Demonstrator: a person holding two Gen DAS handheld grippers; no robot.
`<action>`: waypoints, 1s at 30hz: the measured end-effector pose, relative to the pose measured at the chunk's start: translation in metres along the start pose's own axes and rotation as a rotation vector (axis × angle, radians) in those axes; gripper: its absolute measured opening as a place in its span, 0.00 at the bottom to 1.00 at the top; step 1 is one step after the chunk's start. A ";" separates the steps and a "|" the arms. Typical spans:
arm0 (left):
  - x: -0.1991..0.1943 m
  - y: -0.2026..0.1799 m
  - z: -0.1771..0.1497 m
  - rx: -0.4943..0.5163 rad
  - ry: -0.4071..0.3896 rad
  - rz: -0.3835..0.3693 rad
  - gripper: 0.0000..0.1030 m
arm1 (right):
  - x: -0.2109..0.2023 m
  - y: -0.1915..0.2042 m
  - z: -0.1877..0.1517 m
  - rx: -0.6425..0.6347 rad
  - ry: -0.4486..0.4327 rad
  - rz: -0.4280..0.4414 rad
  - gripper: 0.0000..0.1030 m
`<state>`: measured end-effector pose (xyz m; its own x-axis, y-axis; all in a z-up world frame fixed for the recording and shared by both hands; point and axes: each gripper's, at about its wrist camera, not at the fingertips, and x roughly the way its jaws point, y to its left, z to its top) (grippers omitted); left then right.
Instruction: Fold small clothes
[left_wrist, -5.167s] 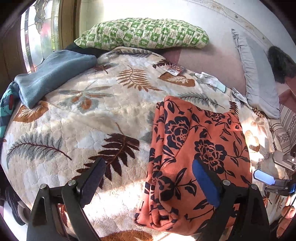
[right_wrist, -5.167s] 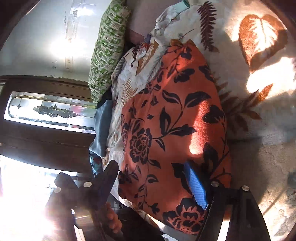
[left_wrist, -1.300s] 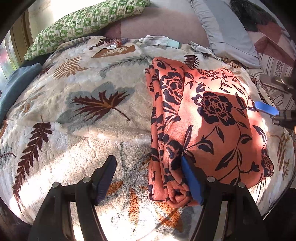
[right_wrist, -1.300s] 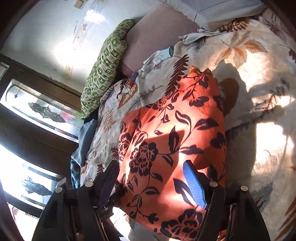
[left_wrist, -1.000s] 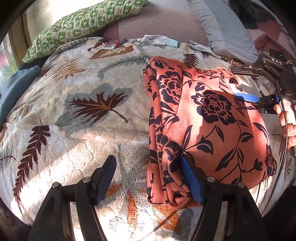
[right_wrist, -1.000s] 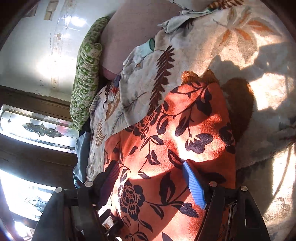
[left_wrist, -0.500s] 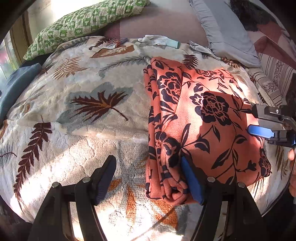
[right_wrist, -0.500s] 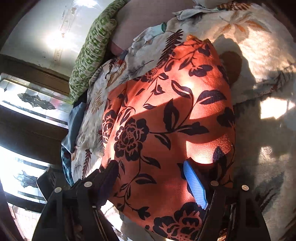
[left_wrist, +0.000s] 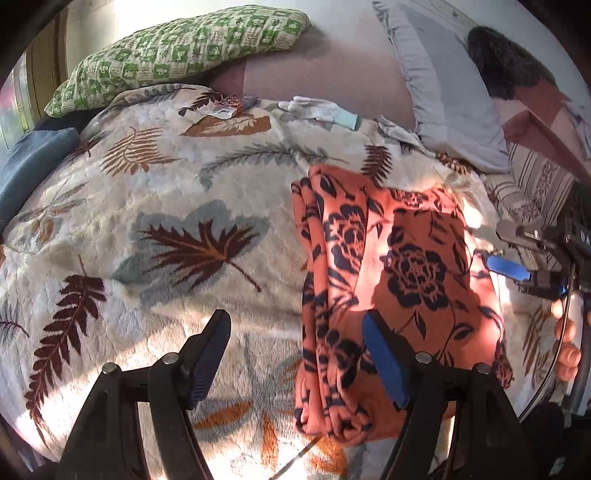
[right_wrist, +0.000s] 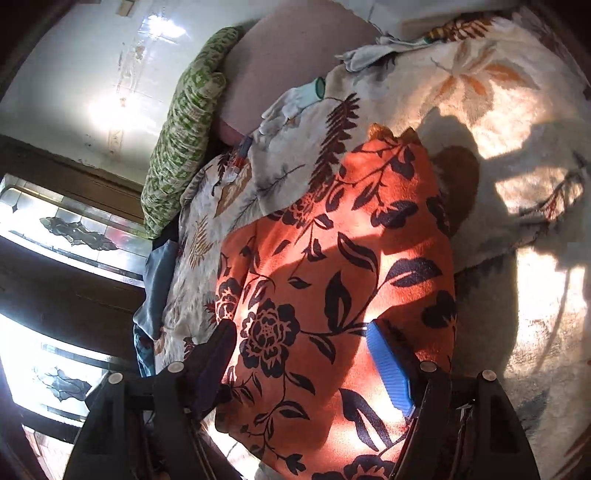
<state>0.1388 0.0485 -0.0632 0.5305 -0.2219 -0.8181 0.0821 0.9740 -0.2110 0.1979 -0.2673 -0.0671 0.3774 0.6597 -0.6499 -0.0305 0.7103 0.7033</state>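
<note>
A folded orange garment with dark blue flowers (left_wrist: 406, 266) lies flat on the cream leaf-print blanket (left_wrist: 166, 206). My left gripper (left_wrist: 299, 354) hovers over the garment's near left corner. Its jaws are opening, with the rolled left edge below the gap and neither pad touching it. In the right wrist view the same garment (right_wrist: 332, 277) fills the middle, and my right gripper (right_wrist: 303, 369) hangs open above its near end, holding nothing. The right gripper (left_wrist: 517, 266), with a hand behind it, also shows at the garment's right side.
A green patterned pillow (left_wrist: 177, 48) and a grey pillow (left_wrist: 443, 85) lie at the head of the bed. A white glove (left_wrist: 317, 109) and a small packet (left_wrist: 225, 109) rest beyond the garment. A blue cloth (left_wrist: 29, 162) sits at the left edge, near a stained-glass window (right_wrist: 66, 229).
Both grippers have lifted and drawn back from the garment. In the left view the right gripper slid from over the garment's far right part to beside its right edge. The garment lies unmoved.
</note>
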 end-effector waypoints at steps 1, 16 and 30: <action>0.006 0.003 0.012 -0.015 0.010 -0.034 0.75 | -0.006 0.002 0.003 -0.013 -0.024 -0.005 0.74; 0.126 0.021 0.093 -0.284 0.243 -0.367 0.19 | 0.006 -0.018 -0.017 -0.016 0.032 0.116 0.74; 0.079 0.051 0.048 -0.339 0.212 -0.498 0.92 | 0.011 -0.022 -0.018 -0.036 0.043 0.127 0.74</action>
<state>0.2256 0.0827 -0.1126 0.3162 -0.6822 -0.6592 -0.0138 0.6915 -0.7222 0.1864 -0.2713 -0.0947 0.3285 0.7541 -0.5687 -0.1087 0.6283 0.7704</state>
